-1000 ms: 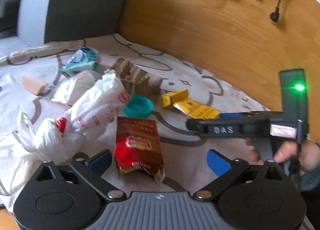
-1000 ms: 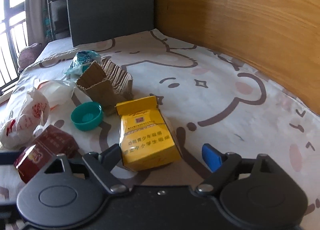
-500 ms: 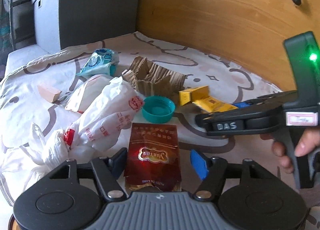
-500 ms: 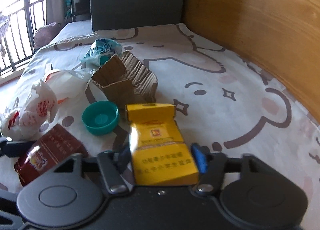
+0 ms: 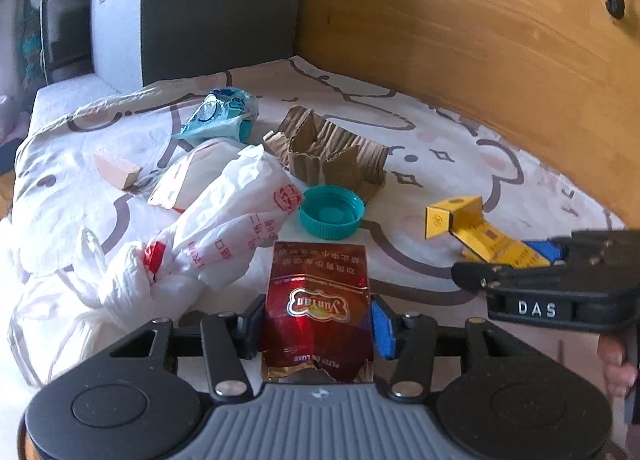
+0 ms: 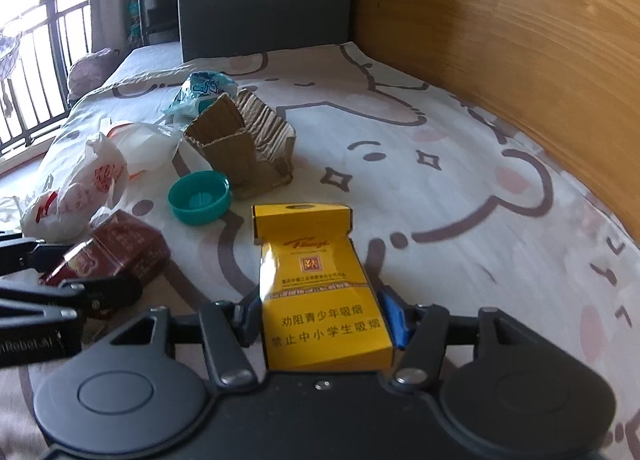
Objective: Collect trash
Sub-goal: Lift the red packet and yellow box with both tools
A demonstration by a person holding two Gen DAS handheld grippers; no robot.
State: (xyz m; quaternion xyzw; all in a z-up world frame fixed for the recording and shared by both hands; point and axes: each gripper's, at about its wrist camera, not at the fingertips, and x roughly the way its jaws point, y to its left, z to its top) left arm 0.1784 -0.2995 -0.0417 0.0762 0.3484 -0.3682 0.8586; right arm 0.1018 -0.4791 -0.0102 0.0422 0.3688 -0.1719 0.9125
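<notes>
Nearest: left gripper (image 5: 316, 330), jaws closing, pads against both long sides of the red cigarette pack (image 5: 319, 310). The pack is a soft foil-paper type, torn open at its near end; probably empty, very light, will crush if squeezed hard. Hold is across the narrow width near the torn end; the body is firmer farther up, toward the printed logo.

Right gripper (image 6: 320, 324): jaws drawn in to pack width, pressing the flanks of the yellow cigarette box (image 6: 322, 300). Stiff card, flip lid hanging open at the far end. Light, glossy, possibly slippery; side grip on the lower body looks sound. Avoid the lid, it would fold.

All places from the teal bottle cap (image 5: 332, 212): the red pack lies just nearer than it, the yellow box off to its right. Left of the cap, touching or nearly so, a white plastic bag (image 5: 224, 228), limp, best pinched at its knotted neck. Just behind the cap, torn corrugated cardboard (image 5: 332, 152), stiff but ragged. Farther back-left, a teal wrapper (image 5: 218, 118), crinkly, weightless. Far left, a small tan block (image 5: 116, 170); material unclear.

All sits on the cartoon-print bedsheet (image 5: 440, 140).
</notes>
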